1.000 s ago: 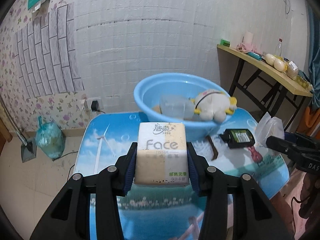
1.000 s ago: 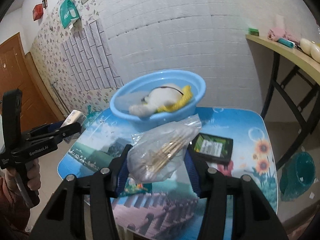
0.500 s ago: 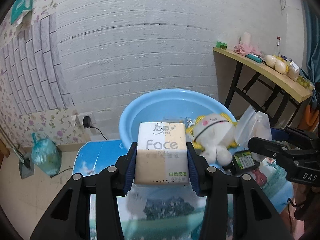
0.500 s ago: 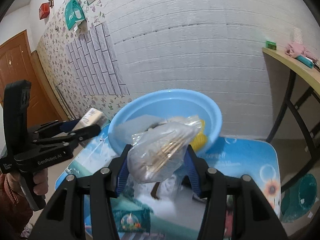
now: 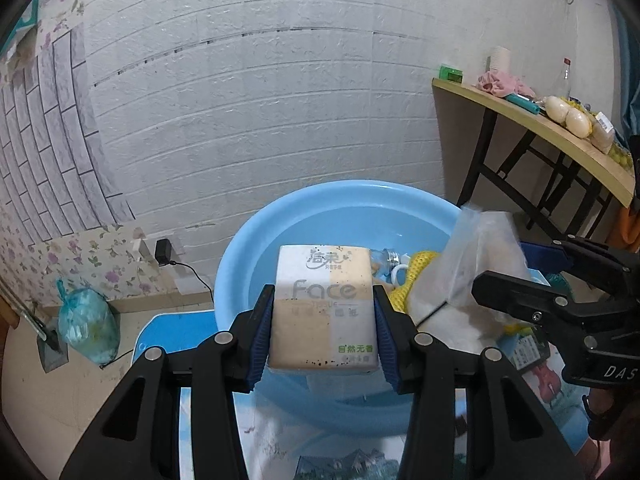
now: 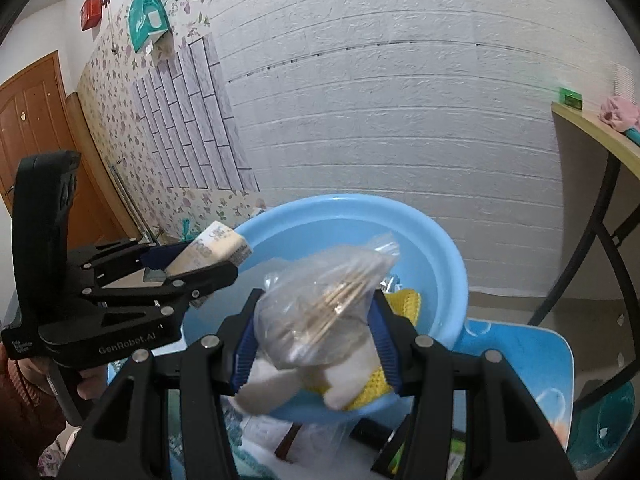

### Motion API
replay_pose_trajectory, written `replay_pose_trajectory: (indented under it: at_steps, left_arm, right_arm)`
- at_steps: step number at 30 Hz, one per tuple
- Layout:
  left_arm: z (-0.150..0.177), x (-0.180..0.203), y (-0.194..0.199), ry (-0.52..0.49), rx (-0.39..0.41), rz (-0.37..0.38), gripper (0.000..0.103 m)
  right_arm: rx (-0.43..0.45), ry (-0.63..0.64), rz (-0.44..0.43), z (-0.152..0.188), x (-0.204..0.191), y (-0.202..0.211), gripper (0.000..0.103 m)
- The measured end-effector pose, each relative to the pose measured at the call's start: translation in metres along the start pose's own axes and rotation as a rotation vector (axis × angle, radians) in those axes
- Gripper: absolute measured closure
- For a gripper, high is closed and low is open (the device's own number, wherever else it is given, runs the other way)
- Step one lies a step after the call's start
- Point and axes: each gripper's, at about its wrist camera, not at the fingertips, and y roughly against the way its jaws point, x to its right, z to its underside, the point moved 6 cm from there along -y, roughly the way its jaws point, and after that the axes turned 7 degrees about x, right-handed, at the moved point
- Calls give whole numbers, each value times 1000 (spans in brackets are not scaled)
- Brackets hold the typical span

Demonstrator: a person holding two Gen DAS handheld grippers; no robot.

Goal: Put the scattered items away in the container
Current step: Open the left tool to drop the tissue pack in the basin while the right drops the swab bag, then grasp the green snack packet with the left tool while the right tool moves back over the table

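Note:
My left gripper [image 5: 322,322] is shut on a white and beige "Face" tissue pack [image 5: 323,306] and holds it over the near rim of the blue basin [image 5: 280,216]. My right gripper [image 6: 316,334] is shut on a clear plastic bag of thin wooden sticks [image 6: 320,304] and holds it above the basin [image 6: 440,256]. In the basin lie a white plush toy with yellow trim [image 6: 352,376] and a clear bottle [image 5: 386,258]. The right gripper with the bag [image 5: 472,264] shows at the right of the left wrist view. The left gripper with the pack [image 6: 212,250] shows at the left of the right wrist view.
The basin stands on a small table with a blue picture top [image 6: 520,356]. A black packet [image 5: 528,350] and a brown stick [image 6: 290,442] lie on it near the basin. A wooden side table [image 5: 560,136] stands at the right. A green bag [image 5: 86,330] sits on the floor.
Both grippers have moved forward, from above the table to over the basin, each still holding its item. The basin now fills the lower middle of both views.

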Motion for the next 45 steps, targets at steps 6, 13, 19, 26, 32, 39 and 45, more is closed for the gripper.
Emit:
replay_pose_trajectory:
  at_steps: [6, 13, 19, 26, 32, 39, 45]
  left_arm:
    - [2, 0, -13, -7, -22, 1, 56]
    - [5, 0, -9, -8, -29, -1, 39]
    - [6, -3, 11, -7, -9, -14, 34]
    - [19, -10, 38, 17, -3, -37, 31]
    - [42, -11, 58, 38, -18, -54, 22]
    - [79, -4, 72, 75, -60, -44, 14]
    - [116, 11, 79, 98, -101, -10, 10]
  right_arm:
    - [6, -6, 4, -4, 3, -11, 48]
    - [17, -25, 15, -5, 3, -5, 37]
    - [30, -26, 29, -5, -1, 8, 36]
    - [22, -37, 70, 10, 0, 30, 36]
    - [-9, -82, 116, 39, 10, 54, 36]
    - [-58, -120, 161, 79, 20, 77, 36]
    - [-111, -124, 180, 113, 16, 85, 36]
